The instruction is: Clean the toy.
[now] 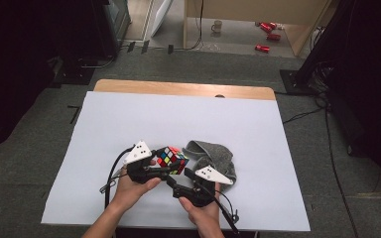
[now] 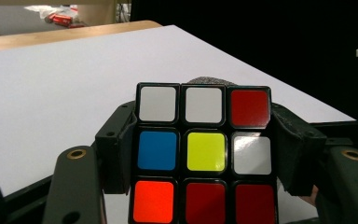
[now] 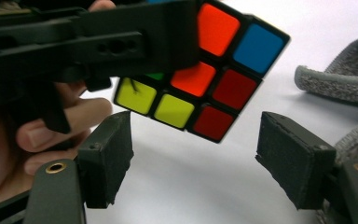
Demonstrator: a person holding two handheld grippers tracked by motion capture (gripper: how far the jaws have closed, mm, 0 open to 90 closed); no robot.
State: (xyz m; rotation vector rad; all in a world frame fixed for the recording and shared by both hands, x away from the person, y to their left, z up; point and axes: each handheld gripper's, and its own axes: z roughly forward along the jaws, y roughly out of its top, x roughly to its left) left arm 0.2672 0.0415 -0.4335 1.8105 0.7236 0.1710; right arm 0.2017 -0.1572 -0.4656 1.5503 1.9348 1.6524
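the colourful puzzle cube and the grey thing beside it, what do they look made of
Colourful puzzle cube: seemingly hard black plastic with glossy colour stickers; one white tile shows glare. Grey cloth: soft knitted or felted fabric, matte, fuzzy and slumped in folds, perhaps a sock.

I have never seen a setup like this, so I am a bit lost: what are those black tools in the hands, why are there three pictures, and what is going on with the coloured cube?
There is no robot here. A person holds a hand-operated gripper in each hand, and each has two black fingers. The high view looks down on the white table from above. The other two pictures come from small cameras riding on each gripper, looking along its fingers.

The left gripper is clamped on a puzzle cube, one finger pressing each side. The right gripper is open: its fingers stand apart just below the cube, not touching it.

A grey cloth lies on the table beside the cube.
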